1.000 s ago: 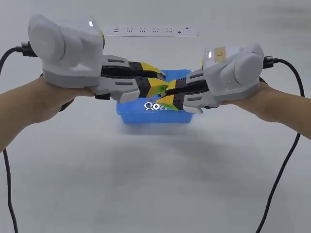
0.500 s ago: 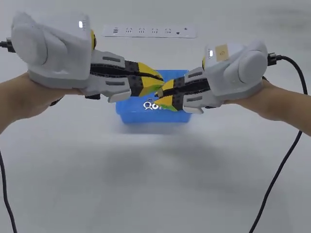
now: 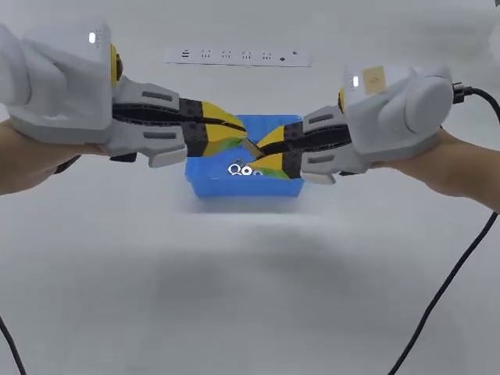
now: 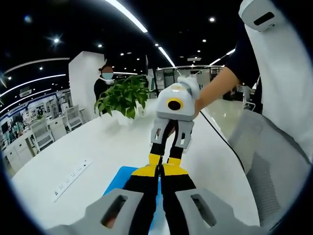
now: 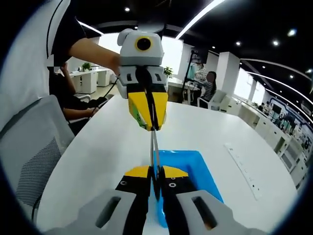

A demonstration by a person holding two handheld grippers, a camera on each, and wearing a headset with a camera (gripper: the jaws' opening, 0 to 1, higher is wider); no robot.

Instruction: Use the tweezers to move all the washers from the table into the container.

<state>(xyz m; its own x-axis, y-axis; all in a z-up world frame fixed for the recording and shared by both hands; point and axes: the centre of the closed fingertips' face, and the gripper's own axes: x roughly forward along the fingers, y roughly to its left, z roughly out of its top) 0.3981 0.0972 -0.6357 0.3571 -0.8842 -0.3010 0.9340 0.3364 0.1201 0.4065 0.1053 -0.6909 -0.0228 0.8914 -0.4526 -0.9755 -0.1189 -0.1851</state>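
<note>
Well, from above, the left gripper (image 3: 237, 134) is reaching in from the left and the right gripper (image 3: 262, 156) from the right, their yellow tips nearly meeting over the blue container (image 3: 205, 186). The head view is looking down into that container, where a few washers (image 3: 243, 170) are lying near its front wall. The left gripper view is taking in the room beyond: a potted plant (image 4: 122, 95) at the far end of the table and the right gripper facing straight back. The right gripper view is giving the clearest look at the tweezers (image 5: 154, 147), a thin metal strip running from the left gripper's pinched jaws down into the right gripper's own jaws, which are pressing together on it. So both grippers are clamping the tweezers, one at each end, above the container.

Each hand is wrapping its white gripper body from the outer side, forearms coming in from either edge, the two grippers lying nearly level and pointing at each other, the left tips sitting a little higher in the head view.

The white table (image 3: 250, 297) is lying bare in front of the container, a power strip (image 3: 237, 56) is lying well behind it, and a black cable (image 3: 445, 289) is trailing down the right side
</note>
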